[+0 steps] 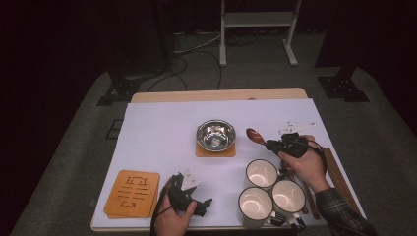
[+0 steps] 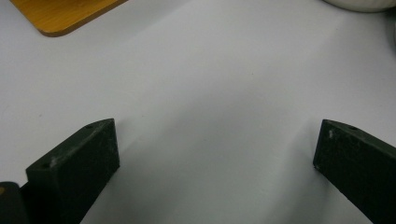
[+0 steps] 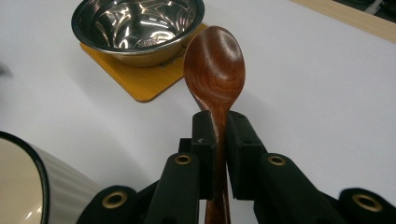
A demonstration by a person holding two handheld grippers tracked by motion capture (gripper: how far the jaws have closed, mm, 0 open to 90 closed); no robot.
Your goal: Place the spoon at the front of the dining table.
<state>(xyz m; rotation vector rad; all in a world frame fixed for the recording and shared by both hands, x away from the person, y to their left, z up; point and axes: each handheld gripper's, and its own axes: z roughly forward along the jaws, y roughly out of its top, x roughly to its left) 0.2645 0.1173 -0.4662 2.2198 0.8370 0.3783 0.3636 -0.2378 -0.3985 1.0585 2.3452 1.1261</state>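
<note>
table point(image 1: 162, 132): white cover, bare work area.
bowl point(image 1: 215, 134): on orange mat at centre, likely the spoon's target.
right gripper point(image 3: 219, 128): clamped on wooden spoon point(image 3: 215, 65), 3 o'clock of bowl.
left gripper point(image 2: 215, 154): jaws wide, idle, nothing between.

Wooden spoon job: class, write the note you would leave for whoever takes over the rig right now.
Right hand-held gripper: shut on the wooden spoon, bowl end forward, held above the white table cover, right of the steel bowl.
Left hand-held gripper: open, nothing between its jaws, low over the cover near the stacked wooden coasters.
Steel bowl sits on its own coaster; three mugs stand at the near right.
Done: spoon picked up.
Left: probably setting it in or beside the bowl, then releasing.
</note>
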